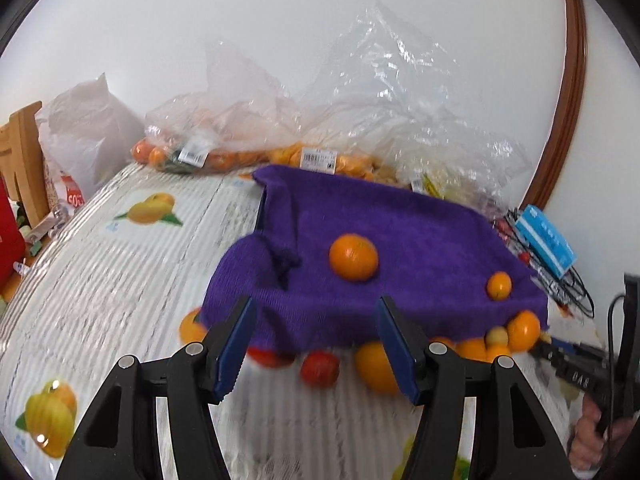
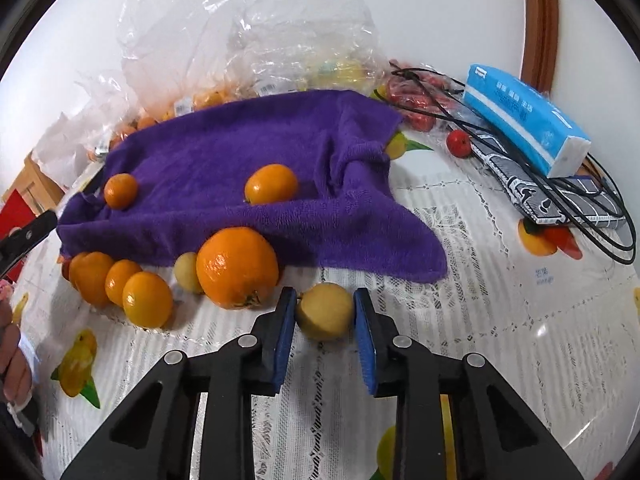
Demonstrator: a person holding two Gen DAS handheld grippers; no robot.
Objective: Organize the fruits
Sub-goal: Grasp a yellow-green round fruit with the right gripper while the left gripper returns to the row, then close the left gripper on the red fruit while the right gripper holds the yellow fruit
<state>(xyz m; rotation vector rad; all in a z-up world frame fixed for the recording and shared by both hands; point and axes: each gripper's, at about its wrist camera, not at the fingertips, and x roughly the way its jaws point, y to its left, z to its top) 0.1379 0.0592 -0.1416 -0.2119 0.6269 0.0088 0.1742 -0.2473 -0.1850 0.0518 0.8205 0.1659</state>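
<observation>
A purple towel (image 2: 224,148) lies rumpled on the fruit-print tablecloth (image 2: 500,320), with two oranges (image 2: 271,184) (image 2: 121,190) on top. Along its near edge sit a large orange (image 2: 237,266), several smaller oranges (image 2: 147,299) and a pale yellow fruit (image 2: 186,272). My right gripper (image 2: 325,295) is shut on a small yellow fruit (image 2: 325,316) at the cloth's surface, both blue pads against its sides. My left gripper (image 1: 317,304) stands open before the towel (image 1: 400,232), with nothing between its fingers. Beyond it lie a red fruit (image 1: 319,368) and an orange (image 1: 374,366).
Clear plastic bags of fruit (image 1: 240,128) pile against the wall behind the towel. At the right lie a blue tissue pack (image 2: 524,120), a patterned pouch (image 2: 532,196), black cables (image 2: 592,208) and a small red fruit (image 2: 459,143). A wooden chair back (image 1: 24,152) stands at the left.
</observation>
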